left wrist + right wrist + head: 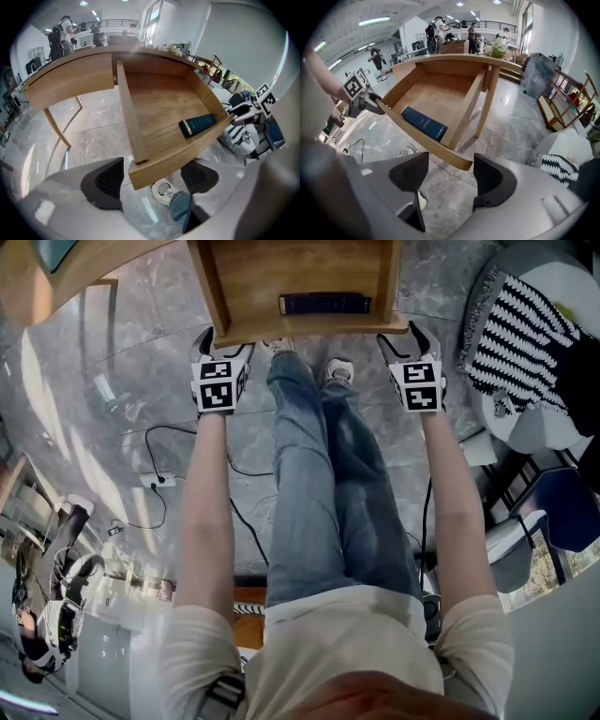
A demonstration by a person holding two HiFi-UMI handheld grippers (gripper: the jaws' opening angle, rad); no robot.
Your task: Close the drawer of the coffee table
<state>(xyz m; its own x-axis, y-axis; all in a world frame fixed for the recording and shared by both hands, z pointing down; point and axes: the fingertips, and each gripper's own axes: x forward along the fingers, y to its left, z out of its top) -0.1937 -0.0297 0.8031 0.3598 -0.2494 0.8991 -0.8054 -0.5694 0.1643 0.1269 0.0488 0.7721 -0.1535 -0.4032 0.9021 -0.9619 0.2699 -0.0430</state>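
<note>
Both left gripper [225,343] and right gripper [403,336] gape at the pulled-out drawer [300,326].

Your left arm [204,512] and right arm [457,512] stretch forward, well apart. At their far ends the left gripper [228,343] and right gripper [405,337] tilt steeply down, all 4 jaws spread wide.

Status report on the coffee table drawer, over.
Left tool open, right tool open, each at a front corner. Light wooden drawer pulled out, not closed. Dark blue flat box lying inside; nothing seen blocking.
</note>
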